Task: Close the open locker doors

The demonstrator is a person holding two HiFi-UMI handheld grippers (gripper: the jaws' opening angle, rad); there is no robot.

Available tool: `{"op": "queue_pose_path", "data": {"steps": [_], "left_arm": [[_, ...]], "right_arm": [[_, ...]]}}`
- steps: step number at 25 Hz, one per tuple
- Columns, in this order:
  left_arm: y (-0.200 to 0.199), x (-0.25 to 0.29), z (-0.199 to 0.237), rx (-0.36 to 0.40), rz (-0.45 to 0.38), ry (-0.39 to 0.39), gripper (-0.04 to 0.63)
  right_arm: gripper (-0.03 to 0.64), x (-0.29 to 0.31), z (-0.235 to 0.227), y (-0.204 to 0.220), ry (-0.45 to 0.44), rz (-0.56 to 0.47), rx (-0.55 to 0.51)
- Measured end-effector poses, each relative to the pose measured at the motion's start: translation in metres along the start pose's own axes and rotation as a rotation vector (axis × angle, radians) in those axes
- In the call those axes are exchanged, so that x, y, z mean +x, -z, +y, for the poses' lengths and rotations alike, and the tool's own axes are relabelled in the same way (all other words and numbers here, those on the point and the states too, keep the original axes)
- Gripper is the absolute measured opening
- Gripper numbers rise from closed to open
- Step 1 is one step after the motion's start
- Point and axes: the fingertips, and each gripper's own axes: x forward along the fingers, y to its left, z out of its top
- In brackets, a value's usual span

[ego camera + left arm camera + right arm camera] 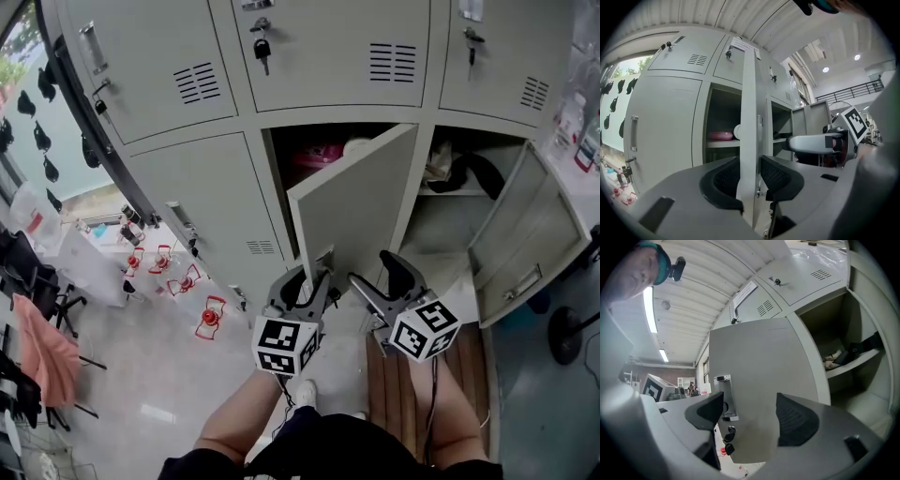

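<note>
Locker door (352, 206) stands half open, its edge between the narrow jaws of the left gripper (307, 281), the right gripper (377, 272) gaping wide; next, swing it shut.

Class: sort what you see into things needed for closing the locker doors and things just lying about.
Job: middle open door; right open door; left gripper, jaws astride the middle door's edge; right gripper.
Lying about: pink dish; black item; red floor items; hanging keys.
</note>
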Motion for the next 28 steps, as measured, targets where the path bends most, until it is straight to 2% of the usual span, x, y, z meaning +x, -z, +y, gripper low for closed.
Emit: {"op": "queue_pose_path", "data": {"steps": [12, 18, 24, 28], "left_arm": [[-0.002, 0.023, 0.047, -0.009, -0.018, 0.026, 0.164], [-0.003, 0.033, 0.064, -0.012, -0.016, 0.05, 0.17], [-0.005, 0.036, 0.082, -0.003, -0.025, 0.041, 0.166], [-0.006, 0.034, 0.089, -0.003, -0.037, 0.07, 0.183]], "right_arm": [[0.344, 0.066, 0.0, 0.006, -0.004, 0.028, 0.001], [0.339, 0.083, -0.006, 0.006, 0.024, 0.016, 0.018], [0.336, 0.096, -0.008, 0.006, 0.051, 0.004, 0.016], [0.337, 0.103, -0.012, 0.007, 0.075, -0.002, 0.019]]}}
